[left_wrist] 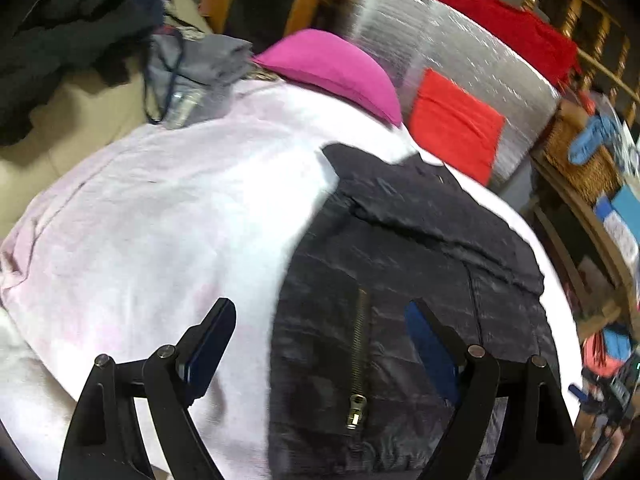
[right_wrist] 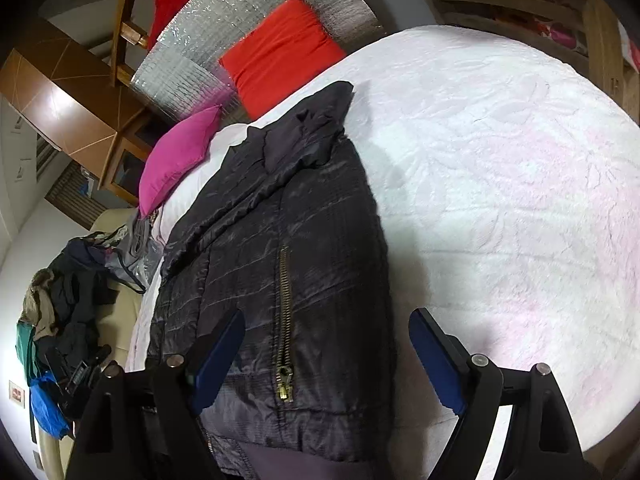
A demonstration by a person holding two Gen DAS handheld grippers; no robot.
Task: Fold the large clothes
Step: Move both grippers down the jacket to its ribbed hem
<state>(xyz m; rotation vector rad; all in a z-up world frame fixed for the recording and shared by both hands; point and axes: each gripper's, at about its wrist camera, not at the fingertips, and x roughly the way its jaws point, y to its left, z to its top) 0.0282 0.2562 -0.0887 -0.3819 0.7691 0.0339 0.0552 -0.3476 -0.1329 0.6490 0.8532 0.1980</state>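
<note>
One black quilted jacket (right_wrist: 280, 280), shiny and creased, with one brass zipper (right_wrist: 285, 320) on its front, lies folded lengthwise on the bed's white, softly textured cover (right_wrist: 500, 200). The left hand-held gripper (left_wrist: 320, 344) and right hand-held gripper (right_wrist: 326, 344) both hang above it with jaws spread wide, grasping nothing. At the bed's head sit two cushions, one magenta (left_wrist: 332, 68) and one red (left_wrist: 452, 124), against a silver bubble-foil sheet (left_wrist: 460, 48).
</note>
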